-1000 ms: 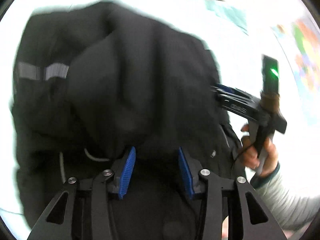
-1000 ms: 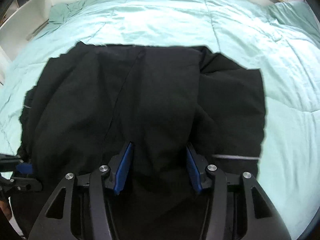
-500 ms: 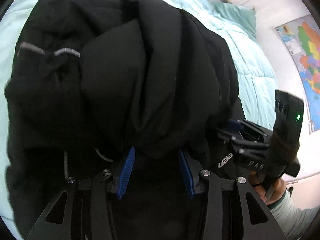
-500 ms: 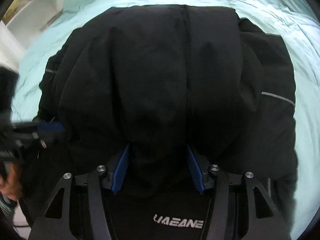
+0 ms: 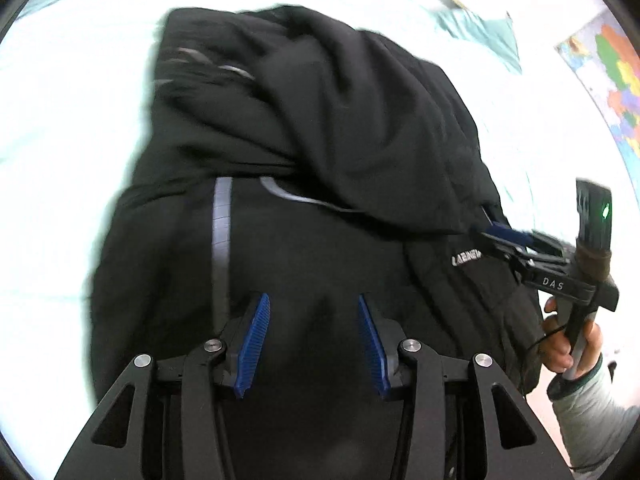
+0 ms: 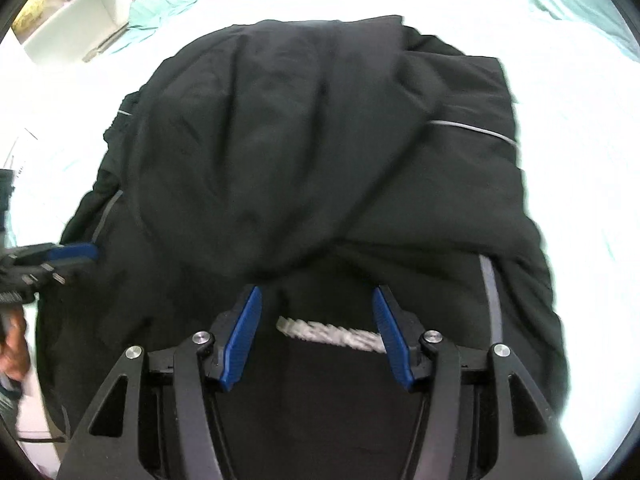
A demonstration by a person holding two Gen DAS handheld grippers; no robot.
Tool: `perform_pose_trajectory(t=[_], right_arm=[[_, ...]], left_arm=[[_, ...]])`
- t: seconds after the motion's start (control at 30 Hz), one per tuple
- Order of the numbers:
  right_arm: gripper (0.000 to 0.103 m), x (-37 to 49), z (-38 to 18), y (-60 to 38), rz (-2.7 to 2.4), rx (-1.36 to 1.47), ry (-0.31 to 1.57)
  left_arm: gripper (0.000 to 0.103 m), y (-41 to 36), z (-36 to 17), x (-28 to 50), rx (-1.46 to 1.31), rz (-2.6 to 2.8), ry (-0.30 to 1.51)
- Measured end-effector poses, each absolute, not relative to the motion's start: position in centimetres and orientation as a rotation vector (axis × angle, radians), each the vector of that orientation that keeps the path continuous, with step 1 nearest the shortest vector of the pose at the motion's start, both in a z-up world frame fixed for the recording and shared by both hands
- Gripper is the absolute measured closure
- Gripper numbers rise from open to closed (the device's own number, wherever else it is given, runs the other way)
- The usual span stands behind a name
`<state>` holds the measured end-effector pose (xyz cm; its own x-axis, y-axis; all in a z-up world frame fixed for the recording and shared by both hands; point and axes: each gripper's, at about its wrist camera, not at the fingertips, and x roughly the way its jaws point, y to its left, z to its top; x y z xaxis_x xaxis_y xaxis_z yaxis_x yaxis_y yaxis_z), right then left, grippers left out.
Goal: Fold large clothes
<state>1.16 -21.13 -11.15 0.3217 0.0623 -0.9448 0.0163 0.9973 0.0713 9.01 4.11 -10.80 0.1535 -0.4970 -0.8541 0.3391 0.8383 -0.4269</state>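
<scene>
Lying folded on bed (image 6: 580, 128): black jacket (image 6: 320, 140)

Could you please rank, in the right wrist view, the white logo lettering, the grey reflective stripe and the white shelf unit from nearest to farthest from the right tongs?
1. White logo lettering: between the right tongs' fingers.
2. Grey reflective stripe: upper right, on the black jacket.
3. White shelf unit: far upper left, beyond the bed.

Black left gripper (image 5: 313, 336) with ribbed blue pads (image 5: 253, 344), silver screws; grey sleeve (image 5: 588, 424).
</scene>
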Motion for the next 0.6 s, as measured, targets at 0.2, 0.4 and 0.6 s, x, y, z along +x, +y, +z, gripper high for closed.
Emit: perform_pose_trajectory(t=[0.2,0.4,0.6], right_arm=[[0.043,-2.5,-9.8,-25.1,-0.118,0.042,1.256],[0.043,-5.9,-7.9,-29.8,-0.249,0.119,1.315],[0.043,-9.3,-5.9,-30.2,-0.382,0.131,1.394]], left_arm=[[0.056,11.9,-9.3,6.0,-0.246,-0.409,1.284],[0.056,15.9,-9.2,2.8,-0.401,-0.283,1.385],[0.056,15.8,-10.1,1.6,-0.257,-0.395,1.437]])
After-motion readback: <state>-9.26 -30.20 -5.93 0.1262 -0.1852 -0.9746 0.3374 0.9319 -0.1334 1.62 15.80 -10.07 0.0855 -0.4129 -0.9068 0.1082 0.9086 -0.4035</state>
